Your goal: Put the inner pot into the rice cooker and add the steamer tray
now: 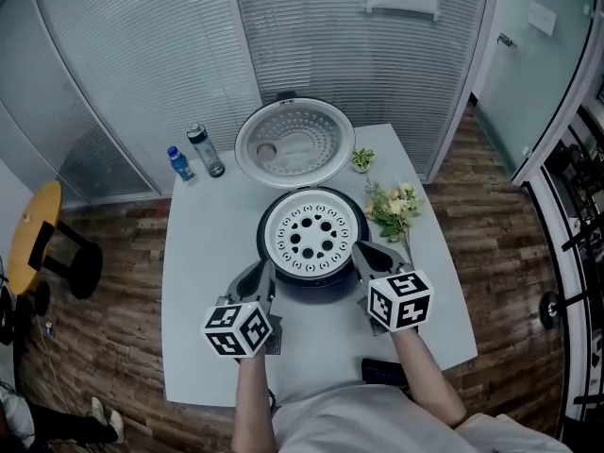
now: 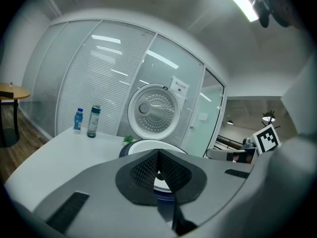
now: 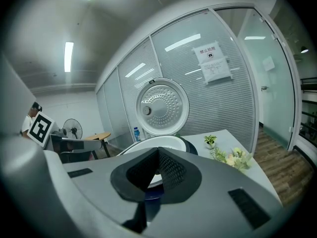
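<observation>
1. Head view: the rice cooker [image 1: 315,285] stands near the middle of the white worktop [image 1: 198,281]; its lid [image 1: 294,142] is swung open and stands up behind it; the white perforated steamer tray [image 1: 311,233] sits in the cooker's mouth; the left tool [image 1: 268,270] lies at the cooker's lower-left edge and the right tool [image 1: 359,249] at its right edge; two bottles stand at the far left of the worktop, a blue bottle [image 1: 179,163] and, just beside it, a grey bottle [image 1: 205,150]; a small potted plant [image 1: 362,159] and a bunch of flowers [image 1: 394,206] lie to the right of the cooker.
2. Left gripper view: the left tool [image 2: 158,155] has its jaws closed, the pads meeting at the tip with nothing clamped between them; the steamer tray [image 2: 147,144] shows just beyond the tip; the lid [image 2: 152,110] stands upright behind it; both bottles stand at the left.
3. Right gripper view: the right tool [image 3: 158,155] is likewise fully closed and holds nothing; the steamer tray [image 3: 154,142] rests in the rice cooker [image 3: 191,146] directly ahead; the lid [image 3: 162,107] stands open behind; the potted plant [image 3: 210,140] and the flowers [image 3: 233,157] lie to the right.
</observation>
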Available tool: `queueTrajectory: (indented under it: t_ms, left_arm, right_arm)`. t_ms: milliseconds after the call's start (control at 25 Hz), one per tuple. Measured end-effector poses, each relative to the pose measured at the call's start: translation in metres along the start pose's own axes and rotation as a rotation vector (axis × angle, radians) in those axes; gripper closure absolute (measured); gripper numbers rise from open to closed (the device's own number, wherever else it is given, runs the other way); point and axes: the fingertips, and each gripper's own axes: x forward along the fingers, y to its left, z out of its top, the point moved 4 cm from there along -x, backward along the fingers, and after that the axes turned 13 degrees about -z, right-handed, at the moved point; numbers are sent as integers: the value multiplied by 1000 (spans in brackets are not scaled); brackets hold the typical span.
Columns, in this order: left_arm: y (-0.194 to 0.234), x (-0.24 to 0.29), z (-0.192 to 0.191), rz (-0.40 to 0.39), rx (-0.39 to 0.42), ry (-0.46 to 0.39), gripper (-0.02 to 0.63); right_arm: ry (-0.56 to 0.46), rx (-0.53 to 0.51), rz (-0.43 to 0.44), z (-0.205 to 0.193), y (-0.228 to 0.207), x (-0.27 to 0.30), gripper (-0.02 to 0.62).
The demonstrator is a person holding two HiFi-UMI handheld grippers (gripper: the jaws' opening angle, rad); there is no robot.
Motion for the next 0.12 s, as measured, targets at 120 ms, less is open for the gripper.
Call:
queueTrajectory:
  t_ms: [120]
  left_arm:
    - [0, -2, -2, 3, -3, 3, 595]
  right_arm:
    - [-1, 3, 1, 0, 0, -2, 578]
